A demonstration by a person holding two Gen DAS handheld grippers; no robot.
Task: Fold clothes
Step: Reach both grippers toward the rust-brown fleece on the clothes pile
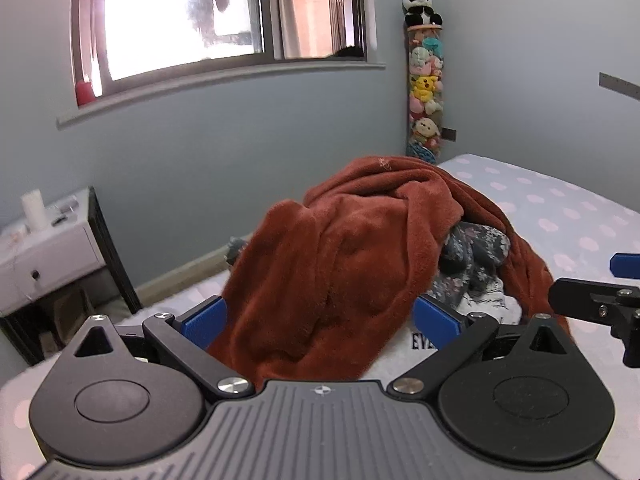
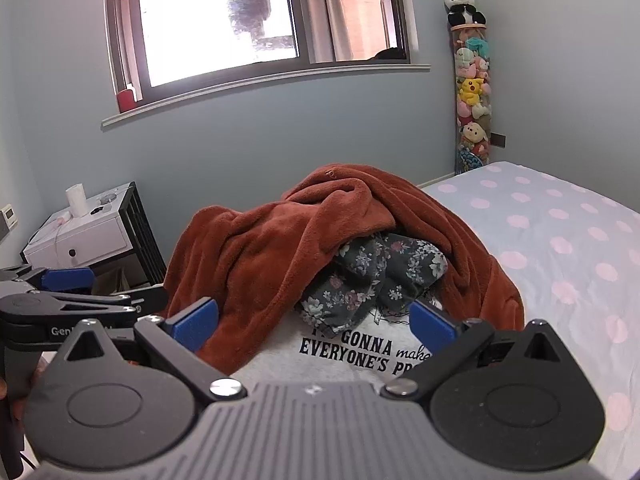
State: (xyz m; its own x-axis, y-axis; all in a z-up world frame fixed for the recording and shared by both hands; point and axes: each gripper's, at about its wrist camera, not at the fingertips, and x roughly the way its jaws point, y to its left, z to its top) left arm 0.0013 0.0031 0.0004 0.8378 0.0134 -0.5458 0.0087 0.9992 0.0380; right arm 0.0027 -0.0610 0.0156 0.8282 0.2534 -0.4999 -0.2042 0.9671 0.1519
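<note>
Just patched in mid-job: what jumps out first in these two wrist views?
The rust-red fleece garment heaped on the polka-dot bed dominates both views, draped over a dark floral garment and a white printed T-shirt. Both the left tool and the right tool are open and hold nothing, just short of the pile. In the far corner, a tall clear tube of plush toys is topped by a panda.

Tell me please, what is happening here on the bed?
A person holds two grippers over a pile of unfolded clothes on the polka-dot bed. The left gripper and right gripper are both open and grip nothing. A rust fleece garment lies over a dark floral garment and a white printed T-shirt. Folding has not begun.
</note>
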